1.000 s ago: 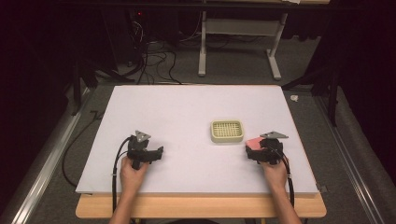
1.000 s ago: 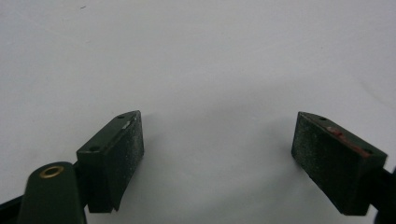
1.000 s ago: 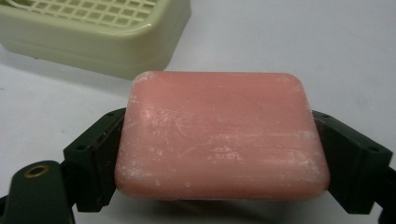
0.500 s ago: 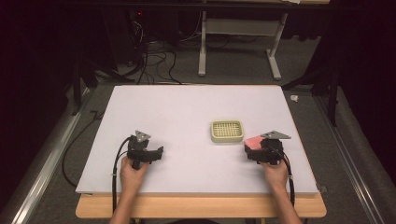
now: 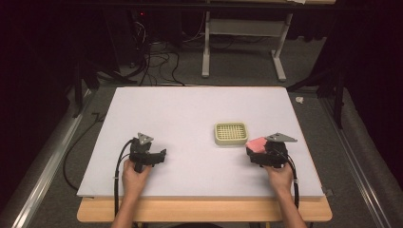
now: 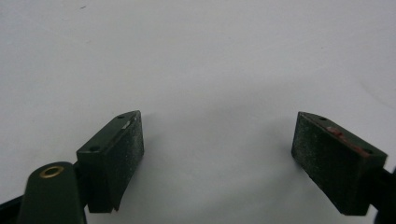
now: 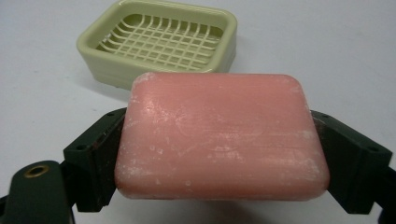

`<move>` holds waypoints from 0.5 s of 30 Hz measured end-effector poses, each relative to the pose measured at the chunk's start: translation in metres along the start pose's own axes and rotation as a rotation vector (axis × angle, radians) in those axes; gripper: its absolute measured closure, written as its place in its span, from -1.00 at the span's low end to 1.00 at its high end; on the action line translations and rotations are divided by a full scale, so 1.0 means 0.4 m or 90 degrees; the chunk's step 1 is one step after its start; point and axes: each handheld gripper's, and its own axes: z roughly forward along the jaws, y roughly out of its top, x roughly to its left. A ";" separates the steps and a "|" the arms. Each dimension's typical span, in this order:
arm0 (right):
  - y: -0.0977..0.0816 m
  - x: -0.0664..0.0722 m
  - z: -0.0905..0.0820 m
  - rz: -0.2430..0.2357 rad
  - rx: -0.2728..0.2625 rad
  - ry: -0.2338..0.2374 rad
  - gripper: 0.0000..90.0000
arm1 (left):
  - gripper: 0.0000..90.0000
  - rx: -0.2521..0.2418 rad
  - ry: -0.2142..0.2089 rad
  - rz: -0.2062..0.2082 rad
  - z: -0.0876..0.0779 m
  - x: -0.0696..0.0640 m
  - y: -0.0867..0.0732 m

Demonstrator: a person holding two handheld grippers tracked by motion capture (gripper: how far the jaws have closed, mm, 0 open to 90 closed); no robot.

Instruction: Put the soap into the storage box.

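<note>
White tabletop [image 5: 190, 118] carries a pale green soap dish [image 5: 231, 133], just ahead and to the left of the right gripper [image 5: 256, 151]. That gripper clamps a pink soap bar [image 7: 219, 137] across its long axis, the bar lying flat. The dish's long side faces it, near but apart. The left gripper [image 5: 160, 156] rests well away, its jaws spread wide on nothing.

hidden: your right gripper [image 7: 219, 186] pads, behind the pink soap bar [image 7: 219, 140] | hidden: soap dish [image 7: 159, 44] near rim, behind that bar
</note>
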 end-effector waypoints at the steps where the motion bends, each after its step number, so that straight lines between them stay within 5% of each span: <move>1: 0.001 0.001 -0.001 0.000 -0.002 0.005 -0.70 | -0.61 0.000 0.000 0.000 0.000 0.000 0.000; 15: 0.026 0.033 0.005 -0.004 -0.012 0.034 -0.70 | -0.61 0.000 0.000 0.000 0.000 0.000 0.000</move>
